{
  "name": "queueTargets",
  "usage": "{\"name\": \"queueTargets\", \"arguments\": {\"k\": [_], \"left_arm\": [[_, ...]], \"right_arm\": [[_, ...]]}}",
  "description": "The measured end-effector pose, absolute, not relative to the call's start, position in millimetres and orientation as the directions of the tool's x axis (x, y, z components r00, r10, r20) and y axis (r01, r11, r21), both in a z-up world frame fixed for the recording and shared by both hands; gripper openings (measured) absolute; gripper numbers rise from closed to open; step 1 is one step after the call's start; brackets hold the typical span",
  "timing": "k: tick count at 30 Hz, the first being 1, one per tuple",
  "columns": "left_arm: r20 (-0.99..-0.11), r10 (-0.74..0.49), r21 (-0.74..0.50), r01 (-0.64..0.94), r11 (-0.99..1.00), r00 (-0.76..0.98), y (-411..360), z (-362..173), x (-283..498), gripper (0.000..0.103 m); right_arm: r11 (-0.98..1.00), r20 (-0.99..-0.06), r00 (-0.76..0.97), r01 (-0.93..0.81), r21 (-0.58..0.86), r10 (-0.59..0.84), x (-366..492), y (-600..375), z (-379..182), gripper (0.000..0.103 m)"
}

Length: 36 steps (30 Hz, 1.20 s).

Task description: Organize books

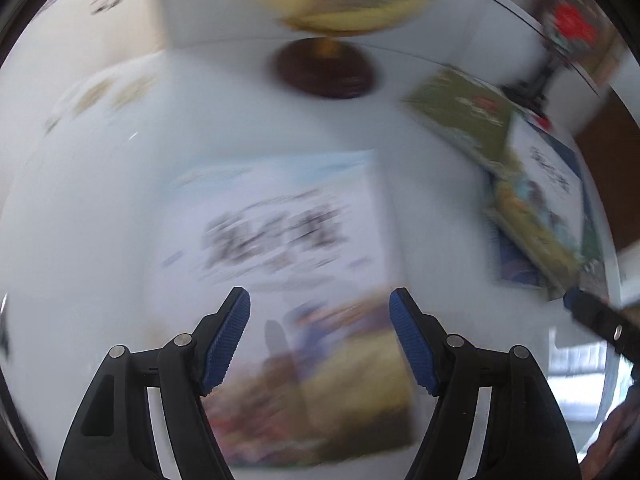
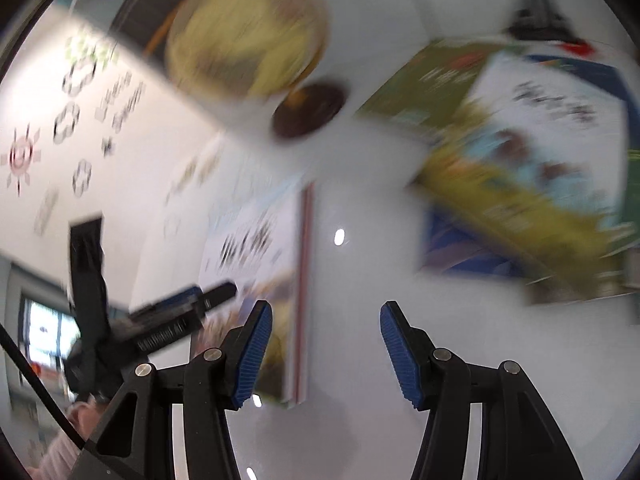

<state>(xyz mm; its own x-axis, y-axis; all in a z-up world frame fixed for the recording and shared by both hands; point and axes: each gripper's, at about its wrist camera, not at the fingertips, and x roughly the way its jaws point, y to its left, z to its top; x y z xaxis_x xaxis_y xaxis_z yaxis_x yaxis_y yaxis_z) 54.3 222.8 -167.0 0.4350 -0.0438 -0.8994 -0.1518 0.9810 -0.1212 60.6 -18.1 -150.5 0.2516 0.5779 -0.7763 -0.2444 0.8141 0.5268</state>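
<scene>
Both views are pretty smeared with motion blur, so take the fine detail with a grain of salt.

Closest in, the left gripper (image 1: 320, 338) hangs over the white table (image 1: 80, 240) with its jaws standing apart and nothing between the blue pads (image 1: 226, 344). Right underneath it lies a picture book (image 1: 296, 280), flat, with a pale cover, dark lettering across the upper half and a yellowish illustration at the near end. The pads aren't touching it.

The right gripper (image 2: 326, 350) is the same story: jaws parted, nothing in them, bare table (image 2: 360, 280) below. That same pale book (image 2: 272, 280) sits just left of it in the right wrist view, with a reddish spine edge facing the gripper.

Further out, off to the right, there's a loose pile of books (image 1: 536, 200): a white-and-yellow one on top, a green one (image 2: 424, 88) and a blue one (image 2: 452, 244) poking out from under it, all skewed at angles.

At the far edge stands a yellowish globe (image 2: 248, 36) on a dark round base (image 1: 324, 74). Behind it is a white wall.
</scene>
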Motion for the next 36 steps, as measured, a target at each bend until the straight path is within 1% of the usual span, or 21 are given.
{"name": "queueTargets", "arguments": {"k": [5, 7, 9, 11, 12, 13, 16, 18, 22, 24, 26, 27, 28, 29, 31, 33, 36], "left_arm": [[-0.883, -0.173, -0.173, 0.041, 0.984, 0.436, 154, -165, 114, 0.071], [-0.883, -0.194, -0.172, 0.090, 0.981, 0.428, 129, -167, 132, 0.070], [-0.880, -0.215, -0.178, 0.126, 0.976, 0.424, 109, -167, 146, 0.068], [-0.877, -0.217, -0.168, 0.148, 0.975, 0.429, 91, -167, 160, 0.060], [-0.881, -0.204, -0.156, 0.145, 0.977, 0.426, 84, -168, 166, 0.055], [-0.886, -0.199, -0.154, 0.140, 0.978, 0.418, 81, -170, 170, 0.052], [-0.900, -0.203, -0.166, 0.126, 0.978, 0.387, 65, -177, 183, 0.049], [-0.912, -0.167, -0.128, 0.127, 0.984, 0.374, 55, -180, 184, 0.046], [-0.920, -0.207, -0.195, 0.069, 0.978, 0.333, 50, -181, 172, 0.041], [-0.919, -0.236, -0.230, 0.058, 0.971, 0.316, 47, -182, 161, 0.041], [-0.926, -0.223, -0.218, 0.051, 0.975, 0.303, 42, -183, 150, 0.041], [-0.929, -0.218, -0.212, 0.054, 0.976, 0.299, 39, -183, 145, 0.041], [-0.930, -0.225, -0.219, 0.053, 0.974, 0.291, 36, -183, 136, 0.041], [-0.929, -0.241, -0.237, 0.047, 0.970, 0.283, 36, -184, 129, 0.041], [-0.919, -0.315, -0.320, 0.018, 0.947, 0.237, 36, -190, 110, 0.041], [-0.915, -0.336, -0.344, -0.001, 0.939, 0.223, 34, -192, 95, 0.041], [-0.910, -0.348, -0.366, -0.041, 0.930, 0.223, 36, -195, 83, 0.043]], "right_arm": [[0.817, -0.745, 0.379, -0.050, 0.575, 0.548, 88, -106, -158, 0.056], [0.811, -0.745, 0.405, 0.015, 0.585, 0.530, 96, -132, -165, 0.056], [0.794, -0.738, 0.417, 0.061, 0.604, 0.530, 100, -153, -173, 0.056], [0.789, -0.739, 0.422, 0.086, 0.609, 0.525, 105, -168, -179, 0.056], [0.781, -0.736, 0.417, 0.092, 0.618, 0.533, 105, -171, -183, 0.056], [0.772, -0.733, 0.403, 0.094, 0.629, 0.548, 103, -175, -188, 0.056], [0.765, -0.728, 0.360, 0.058, 0.641, 0.583, 106, -180, -197, 0.056], [0.763, -0.726, 0.337, 0.034, 0.646, 0.600, 107, -181, -199, 0.054], [0.748, -0.719, 0.307, 0.034, 0.663, 0.624, 112, -183, -205, 0.054], [0.758, -0.737, 0.278, 0.044, 0.650, 0.616, 111, -185, -207, 0.052], [0.737, -0.721, 0.263, 0.052, 0.674, 0.641, 107, -190, -211, 0.051], [0.736, -0.718, 0.265, 0.043, 0.675, 0.643, 104, -192, -209, 0.049], [0.753, -0.732, 0.258, 0.024, 0.657, 0.630, 100, -192, -207, 0.048], [0.770, -0.746, 0.254, 0.004, 0.638, 0.616, 95, -193, -204, 0.047], [0.804, -0.774, 0.254, -0.026, 0.594, 0.580, 87, -195, -200, 0.047], [0.828, -0.801, 0.234, -0.040, 0.559, 0.552, 78, -201, -201, 0.045], [0.792, -0.777, 0.196, 0.002, 0.610, 0.598, 62, -218, -206, 0.043]]}}
